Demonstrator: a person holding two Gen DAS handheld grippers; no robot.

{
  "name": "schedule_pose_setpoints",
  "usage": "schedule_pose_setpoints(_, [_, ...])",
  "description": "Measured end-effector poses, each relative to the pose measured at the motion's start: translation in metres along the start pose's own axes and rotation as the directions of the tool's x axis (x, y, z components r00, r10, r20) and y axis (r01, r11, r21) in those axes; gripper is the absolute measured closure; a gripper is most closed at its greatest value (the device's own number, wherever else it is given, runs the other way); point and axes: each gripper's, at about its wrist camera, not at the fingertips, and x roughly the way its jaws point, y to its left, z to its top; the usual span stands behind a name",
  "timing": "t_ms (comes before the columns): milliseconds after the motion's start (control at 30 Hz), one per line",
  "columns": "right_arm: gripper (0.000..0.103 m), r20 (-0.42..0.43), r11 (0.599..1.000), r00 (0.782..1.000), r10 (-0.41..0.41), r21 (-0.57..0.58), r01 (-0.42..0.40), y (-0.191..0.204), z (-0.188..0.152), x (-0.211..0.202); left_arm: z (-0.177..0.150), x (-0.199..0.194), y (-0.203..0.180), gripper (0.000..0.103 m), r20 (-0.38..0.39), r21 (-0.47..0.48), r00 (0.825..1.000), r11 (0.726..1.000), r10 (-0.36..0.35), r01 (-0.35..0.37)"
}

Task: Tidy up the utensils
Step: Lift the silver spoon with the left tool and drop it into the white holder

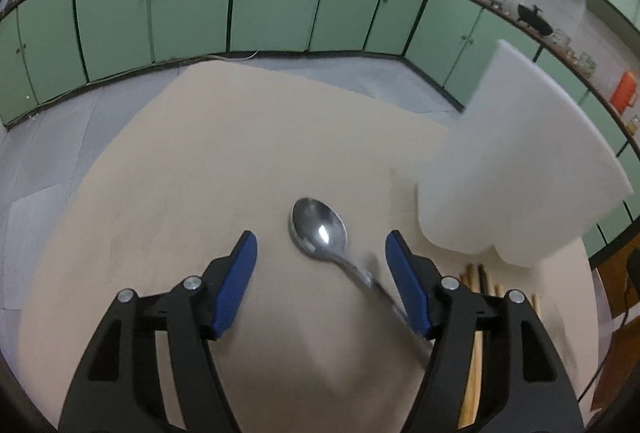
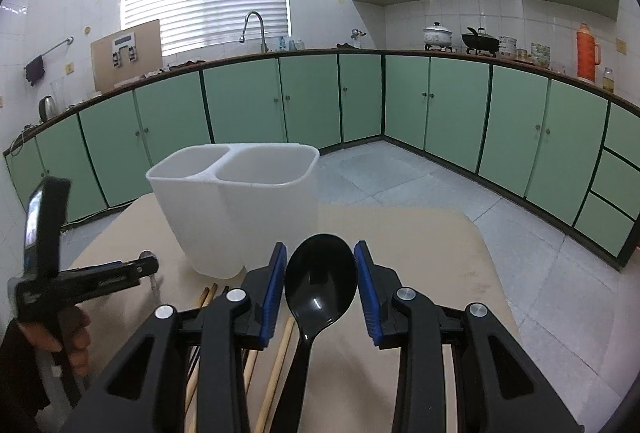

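A metal spoon (image 1: pixel 320 231) lies on the beige table (image 1: pixel 224 161); its handle runs back under the right finger of my left gripper (image 1: pixel 321 253), which is open above it. A white two-compartment utensil holder (image 1: pixel 516 169) stands to the right, also in the right wrist view (image 2: pixel 236 201). My right gripper (image 2: pixel 321 265) is open around the bowl of a black plastic spoon (image 2: pixel 320 281), jaws beside it without clear contact. Wooden chopsticks (image 2: pixel 276 373) lie under that gripper and show beside the left one (image 1: pixel 478 279). The left gripper appears at left (image 2: pixel 100 275).
Green kitchen cabinets (image 2: pixel 312 101) run around the room beyond a grey tiled floor (image 2: pixel 420 177). The table's far edge lies behind the holder. A hand (image 2: pixel 68 333) holds the left gripper at the lower left of the right wrist view.
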Motion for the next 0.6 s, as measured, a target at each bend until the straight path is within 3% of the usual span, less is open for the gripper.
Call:
schedule_pose_setpoints(233, [0.069,-0.007,1.000,1.000,0.010,0.003,-0.010,0.000,-0.002,0.008,-0.002,0.007,-0.008,0.042,-0.002,0.017,0.998,0.998,0.056,-0.056])
schedule_pose_setpoints(300, [0.068,-0.008,1.000,1.000,0.013,0.005,-0.013,0.000,-0.003,0.010,-0.001,0.009,-0.009,0.060,-0.003,0.018,0.998,0.998,0.059,-0.058])
schedule_pose_setpoints(367, [0.068,-0.011,1.000,1.000,0.014,0.009,-0.014,-0.001,-0.003,0.012,-0.001,0.009,-0.009,0.068,-0.003,0.027,0.998,0.998,0.055,-0.055])
schedule_pose_setpoints(467, [0.069,-0.018,1.000,1.000,0.016,0.012,-0.016,-0.003,-0.004,0.015,-0.001,0.011,-0.010,0.095,-0.011,0.035,1.000,0.999,0.026,-0.026])
schedule_pose_setpoints(600, [0.068,-0.021,1.000,1.000,0.019,0.011,-0.019,-0.005,-0.003,0.016,-0.006,0.004,-0.008,0.100,-0.007,0.040,0.997,0.997,-0.072,0.072])
